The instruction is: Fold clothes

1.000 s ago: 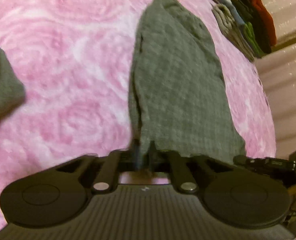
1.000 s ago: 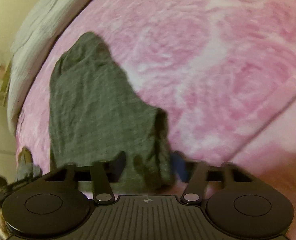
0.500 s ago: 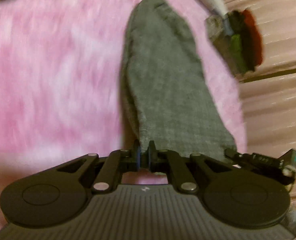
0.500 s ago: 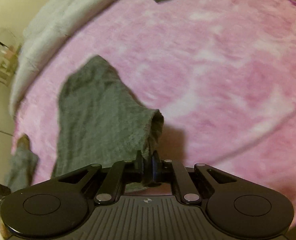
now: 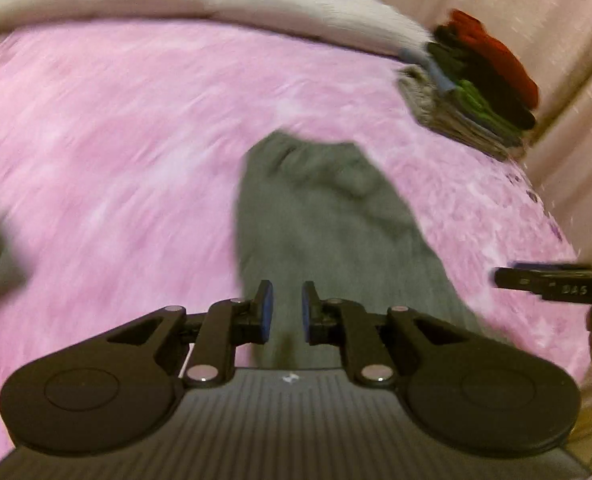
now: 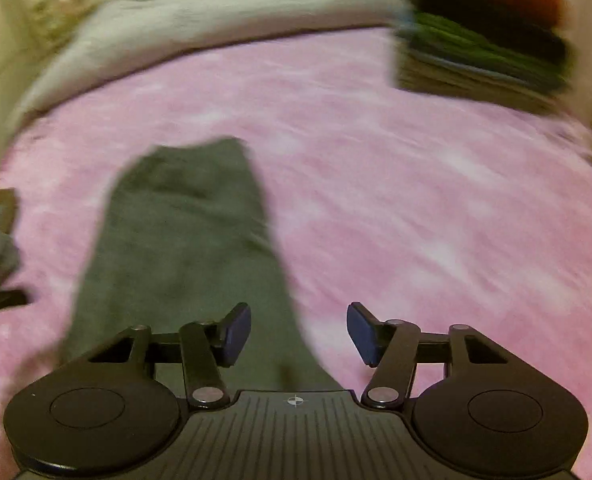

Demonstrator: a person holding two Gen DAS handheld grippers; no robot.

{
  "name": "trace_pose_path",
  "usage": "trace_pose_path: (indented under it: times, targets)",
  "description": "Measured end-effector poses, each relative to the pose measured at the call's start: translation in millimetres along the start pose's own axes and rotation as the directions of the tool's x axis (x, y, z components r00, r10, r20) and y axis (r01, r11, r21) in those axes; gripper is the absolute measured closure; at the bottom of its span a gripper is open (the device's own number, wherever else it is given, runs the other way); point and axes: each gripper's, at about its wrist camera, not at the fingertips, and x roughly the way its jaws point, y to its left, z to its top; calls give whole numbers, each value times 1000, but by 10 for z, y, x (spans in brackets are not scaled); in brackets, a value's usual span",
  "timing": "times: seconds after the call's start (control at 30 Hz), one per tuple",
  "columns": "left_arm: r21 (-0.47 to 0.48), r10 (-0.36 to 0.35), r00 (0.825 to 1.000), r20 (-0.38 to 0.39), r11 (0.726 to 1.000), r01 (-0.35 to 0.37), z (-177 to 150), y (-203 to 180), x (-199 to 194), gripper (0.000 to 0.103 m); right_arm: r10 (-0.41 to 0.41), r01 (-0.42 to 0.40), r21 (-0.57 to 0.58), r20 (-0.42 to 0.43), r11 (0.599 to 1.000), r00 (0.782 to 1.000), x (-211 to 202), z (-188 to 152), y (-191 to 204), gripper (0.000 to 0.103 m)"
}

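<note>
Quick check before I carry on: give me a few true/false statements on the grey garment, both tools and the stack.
1. The grey garment lies on the pink blanket. True.
2. The left tool clamps the garment. False: its jaws are opening, nothing pinched.
3. The right tool grips a red shirt. False: its jaws are opening with nothing between the pads.
4. A stack of folded clothes sits at the blanket's far right. True.

A pink swirled bedspread point(image 6: 415, 200) covers the bed, pale bedding point(image 6: 216, 12) beyond, under warm dim light.
</note>
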Motion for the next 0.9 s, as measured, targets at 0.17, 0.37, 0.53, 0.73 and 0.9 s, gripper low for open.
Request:
trace_pose_path:
  times: [0.17, 0.37, 0.53, 0.73, 0.9]
  targets:
    - [199, 39, 998, -46, 980, -29, 89, -244, 739, 92, 21, -23, -135, -15, 991, 1000, 663, 102, 431, 46]
    - [195, 60, 997, -44, 980, -50, -367, -203, 486, 92, -60, 36, -209, -106, 977, 993, 717, -446, 291, 45]
    - [184, 77, 985, -155, 982, -48, -894, -157, 109, 91, -67, 35, -170, -183, 985, 981, 189, -943, 82, 45]
    - [82, 152, 958, -244, 987, -136, -1231, -307, -357, 91, -90, 51, -131, -313, 990, 945, -326, -1207, 7, 45]
    - [46, 268, 914, -303, 963, -267, -1016, -608, -821, 88, -137, 92, -130, -401, 987, 906, -714, -992, 41, 45]
